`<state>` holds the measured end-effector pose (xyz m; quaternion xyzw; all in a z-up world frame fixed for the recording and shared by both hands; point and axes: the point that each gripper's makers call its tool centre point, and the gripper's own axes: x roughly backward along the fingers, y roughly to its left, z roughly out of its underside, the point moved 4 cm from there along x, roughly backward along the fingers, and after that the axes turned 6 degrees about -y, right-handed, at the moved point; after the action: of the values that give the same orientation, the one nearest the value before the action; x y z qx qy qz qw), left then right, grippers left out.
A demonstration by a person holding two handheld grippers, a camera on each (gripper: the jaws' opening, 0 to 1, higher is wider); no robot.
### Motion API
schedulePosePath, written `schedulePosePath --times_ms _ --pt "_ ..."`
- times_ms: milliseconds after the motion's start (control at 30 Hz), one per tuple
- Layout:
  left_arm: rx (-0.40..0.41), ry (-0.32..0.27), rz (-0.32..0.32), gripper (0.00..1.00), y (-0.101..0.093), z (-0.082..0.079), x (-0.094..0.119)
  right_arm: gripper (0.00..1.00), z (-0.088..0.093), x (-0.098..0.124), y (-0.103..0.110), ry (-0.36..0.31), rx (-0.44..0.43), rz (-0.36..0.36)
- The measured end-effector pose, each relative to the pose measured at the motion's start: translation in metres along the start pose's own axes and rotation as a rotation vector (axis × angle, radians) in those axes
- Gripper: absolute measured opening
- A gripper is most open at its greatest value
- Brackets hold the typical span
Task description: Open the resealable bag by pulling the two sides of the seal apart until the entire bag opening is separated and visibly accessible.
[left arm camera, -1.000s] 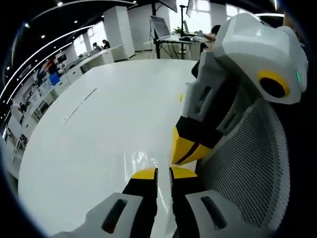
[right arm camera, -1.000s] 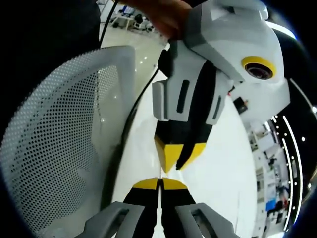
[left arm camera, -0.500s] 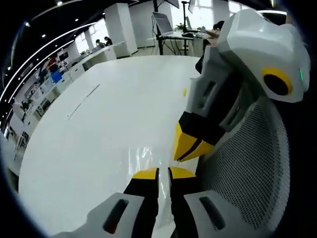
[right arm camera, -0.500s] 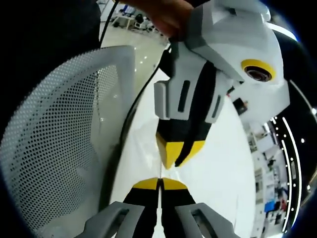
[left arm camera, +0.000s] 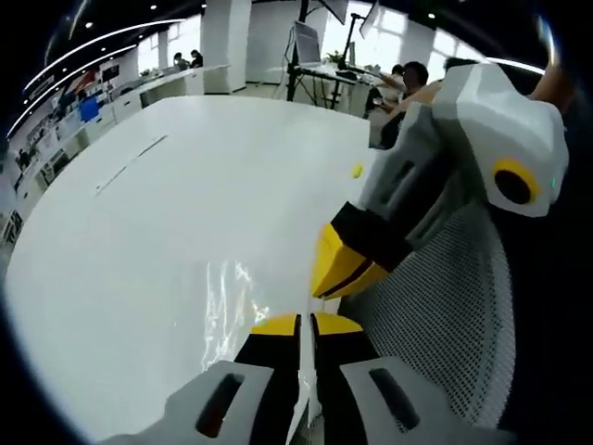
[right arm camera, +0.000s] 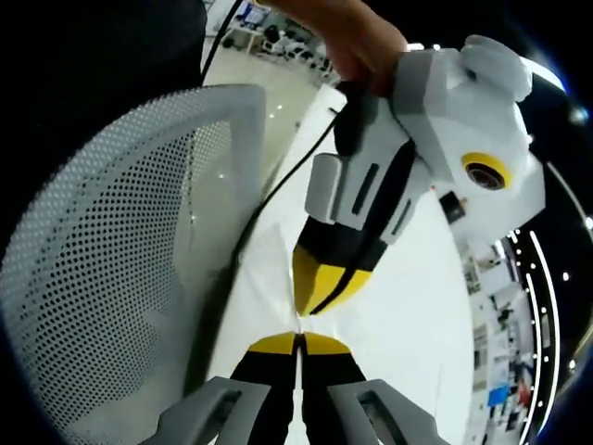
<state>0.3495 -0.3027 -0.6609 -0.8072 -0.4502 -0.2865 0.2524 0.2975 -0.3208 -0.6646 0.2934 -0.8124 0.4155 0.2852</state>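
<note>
The resealable bag is clear, glinting film lying low over the white table. In the left gripper view my left gripper is shut on the bag's near edge, its yellow tips pressed together. My right gripper comes in from the right with its yellow tips just above mine, also shut. In the right gripper view my right gripper is shut on a thin sliver of film. There the left gripper points down at it from above, tips almost touching, and a hand holds it.
A white mesh chair back stands close at the table's edge and rises on the left of the right gripper view. A black cable hangs from the left gripper. A small yellow item lies on the table. Desks and people are far behind.
Both views have tilted with the hands. The left jaws have drawn closer together on the film. In the right gripper view the left gripper has leaned to the right, and more of the hand shows.
</note>
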Motion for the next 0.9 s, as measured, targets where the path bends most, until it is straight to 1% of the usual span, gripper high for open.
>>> schedulePosePath --times_ms 33,133,167,267,367,400,467,533,633,700,767,800,900 --pt "-0.004 0.005 -0.002 0.02 0.001 0.000 -0.001 0.00 -0.001 0.000 0.000 0.000 0.003 -0.001" --pt "-0.069 0.093 -0.027 0.00 0.006 0.011 -0.002 0.00 -0.005 0.001 -0.003 -0.017 -0.001 0.010" --pt "-0.074 0.103 -0.029 0.01 0.006 0.012 -0.002 0.00 -0.006 0.001 -0.004 -0.019 -0.001 0.011" --pt "-0.079 0.092 -0.026 0.00 0.004 0.011 -0.004 0.00 -0.005 0.001 -0.005 -0.009 0.012 0.010" --pt "-0.081 0.086 -0.037 0.00 0.004 0.011 -0.004 0.00 -0.003 0.001 -0.004 -0.006 0.007 0.005" --pt "-0.079 0.081 -0.047 0.00 0.005 0.010 -0.004 0.00 -0.002 0.000 -0.002 0.001 -0.001 0.000" --pt "-0.066 0.061 -0.092 0.00 0.009 0.006 -0.003 0.00 0.000 -0.002 0.000 0.018 -0.003 0.000" --pt "-0.072 0.044 -0.116 0.00 0.011 0.003 -0.003 0.00 0.000 -0.003 0.000 0.020 -0.007 0.005" --pt "-0.095 0.022 -0.147 0.00 0.011 -0.003 -0.002 0.00 -0.002 -0.006 -0.002 0.018 -0.042 0.029" --pt "-0.120 0.012 -0.167 0.00 0.012 -0.007 -0.001 0.02 -0.004 -0.007 -0.004 0.023 -0.028 0.049" --pt "-0.124 0.000 -0.184 0.00 0.013 -0.011 -0.001 0.00 -0.006 -0.007 -0.005 0.019 -0.028 0.048" --pt "-0.128 -0.006 -0.193 0.00 0.014 -0.012 -0.001 0.00 -0.007 -0.008 -0.005 0.011 -0.043 0.046" --pt "-0.174 -0.030 -0.234 0.00 0.018 -0.019 0.002 0.00 -0.008 -0.009 -0.005 0.002 -0.054 0.047"
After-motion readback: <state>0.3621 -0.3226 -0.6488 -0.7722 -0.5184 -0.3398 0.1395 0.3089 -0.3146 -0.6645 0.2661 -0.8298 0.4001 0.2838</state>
